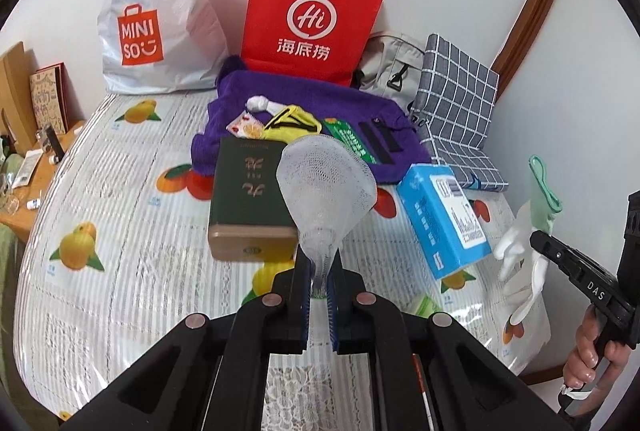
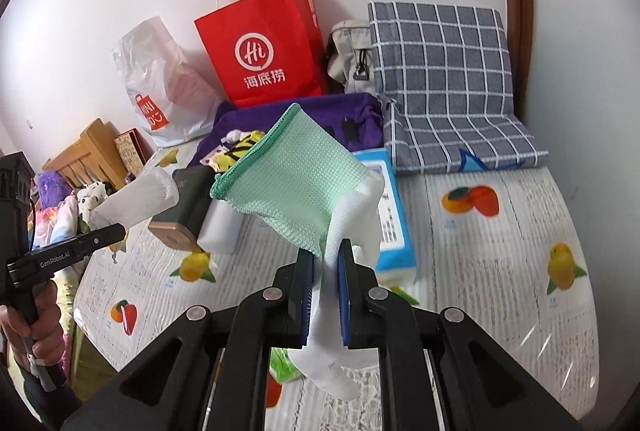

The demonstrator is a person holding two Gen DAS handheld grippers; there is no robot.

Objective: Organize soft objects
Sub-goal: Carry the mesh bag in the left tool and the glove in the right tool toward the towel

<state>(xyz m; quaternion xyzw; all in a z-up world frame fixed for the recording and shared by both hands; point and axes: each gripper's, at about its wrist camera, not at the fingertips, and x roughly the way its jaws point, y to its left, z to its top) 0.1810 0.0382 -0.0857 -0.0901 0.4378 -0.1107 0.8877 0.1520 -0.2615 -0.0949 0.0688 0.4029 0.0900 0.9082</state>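
My left gripper [image 1: 322,271] is shut on the narrow end of a white mesh sock [image 1: 326,183], which flares up above the table. My right gripper [image 2: 326,259] is shut on a white glove [image 2: 352,215] with a pale green mesh cuff [image 2: 296,183]; its fingers hang below the pads. In the left wrist view the right gripper [image 1: 536,239] shows at the far right with the glove [image 1: 516,259] dangling from it. In the right wrist view the left gripper [image 2: 120,231] shows at the left with the sock [image 2: 140,195]. A purple garment [image 1: 304,99] lies at the back with small yellow and white soft items on it.
The table carries a fruit-print cloth [image 1: 120,191]. On it lie a dark green box [image 1: 250,191] and a blue box [image 1: 440,215]. Against the wall stand a red paper bag [image 1: 316,11], a white plastic bag [image 1: 160,11], a grey backpack [image 1: 388,67] and a checked cushion [image 2: 440,71].
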